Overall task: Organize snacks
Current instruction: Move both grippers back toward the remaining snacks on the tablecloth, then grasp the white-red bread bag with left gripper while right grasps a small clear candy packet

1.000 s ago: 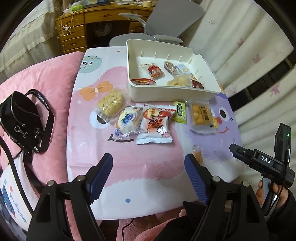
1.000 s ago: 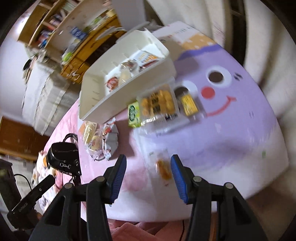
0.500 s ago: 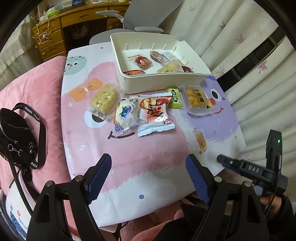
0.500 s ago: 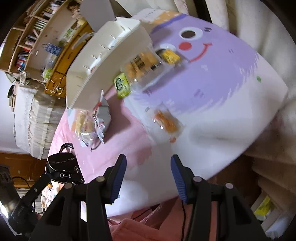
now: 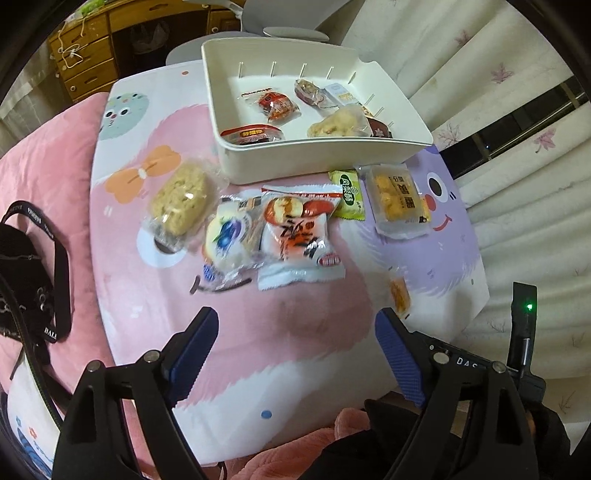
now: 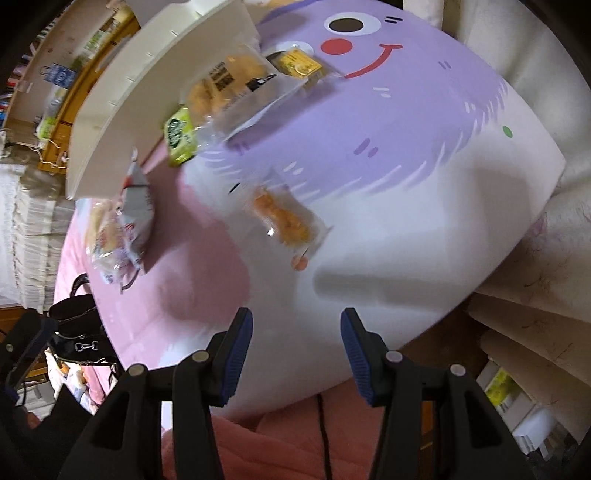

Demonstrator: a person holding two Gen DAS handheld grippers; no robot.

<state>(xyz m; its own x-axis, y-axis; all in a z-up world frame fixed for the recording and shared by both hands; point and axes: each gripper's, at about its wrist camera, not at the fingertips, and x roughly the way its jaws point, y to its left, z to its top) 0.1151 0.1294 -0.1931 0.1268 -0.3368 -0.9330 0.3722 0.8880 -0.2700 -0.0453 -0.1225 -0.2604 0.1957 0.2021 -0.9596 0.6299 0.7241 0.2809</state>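
Observation:
A white tray [image 5: 391,146] at the table's far side holds several wrapped snacks. In front of it lie a rice cake [image 5: 181,201], a blue-print bun [image 5: 229,238], a red-and-white pack [image 5: 299,236], a green pack [image 5: 349,192] and a boxed yellow cake [image 5: 399,201]. A small orange snack [image 5: 399,295] [image 6: 284,218] lies alone near the right edge. My left gripper [image 5: 295,354] is open and empty above the table's near edge. My right gripper [image 6: 295,350] is open and empty, a little short of the orange snack.
The round table carries a pink and purple cartoon cloth [image 5: 295,332]. A black bag [image 5: 26,280] lies on the pink bed at left. A grey chair [image 5: 291,33] and wooden drawers [image 5: 88,66] stand behind the tray. Curtains [image 5: 517,110] hang at right.
My right gripper has drawn back from the small orange snack, which now lies on the table ahead of it. My left gripper has tilted slightly and stays open.

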